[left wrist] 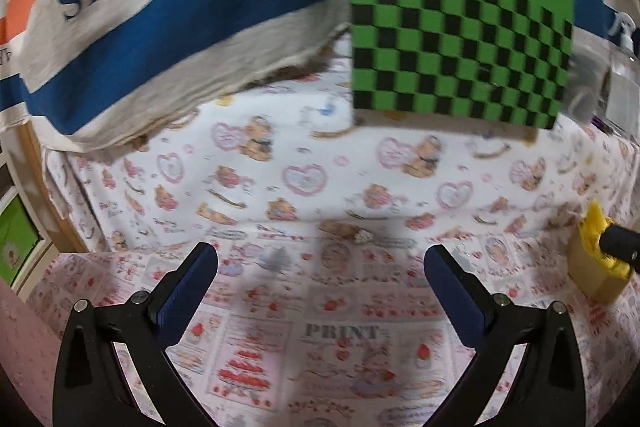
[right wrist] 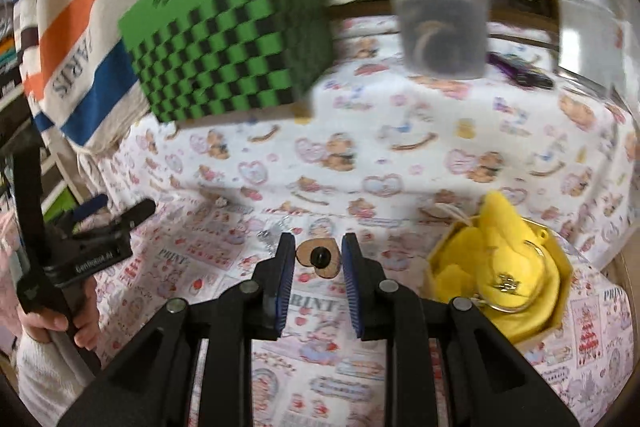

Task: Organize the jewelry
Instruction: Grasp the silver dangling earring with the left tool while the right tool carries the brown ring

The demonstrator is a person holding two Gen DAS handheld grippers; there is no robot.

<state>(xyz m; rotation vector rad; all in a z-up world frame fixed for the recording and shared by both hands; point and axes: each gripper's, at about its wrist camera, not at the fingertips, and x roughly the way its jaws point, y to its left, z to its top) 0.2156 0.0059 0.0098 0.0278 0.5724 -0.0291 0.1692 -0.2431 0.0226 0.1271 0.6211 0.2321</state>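
My right gripper [right wrist: 318, 255] is partly open, its blue pads either side of a small brown heart-shaped card with a dark stud [right wrist: 319, 256] lying on the printed cloth [right wrist: 344, 163]; I cannot tell if the pads touch it. A small box lined with yellow cloth [right wrist: 508, 275] holding jewelry stands just right of it; it also shows in the left wrist view [left wrist: 596, 259]. My left gripper [left wrist: 320, 263] is open and empty above the cloth [left wrist: 304, 179]. A small pale trinket [left wrist: 363, 235] lies ahead of it. The left gripper also shows in the right wrist view [right wrist: 116, 219].
A green and black checkered box [left wrist: 460, 39] stands at the back, also in the right wrist view [right wrist: 228, 47]. A striped PARIS fabric [left wrist: 140, 11] hangs behind. A clear container with dark items [right wrist: 442, 27] and purple objects [right wrist: 520, 69] sit at the back right.
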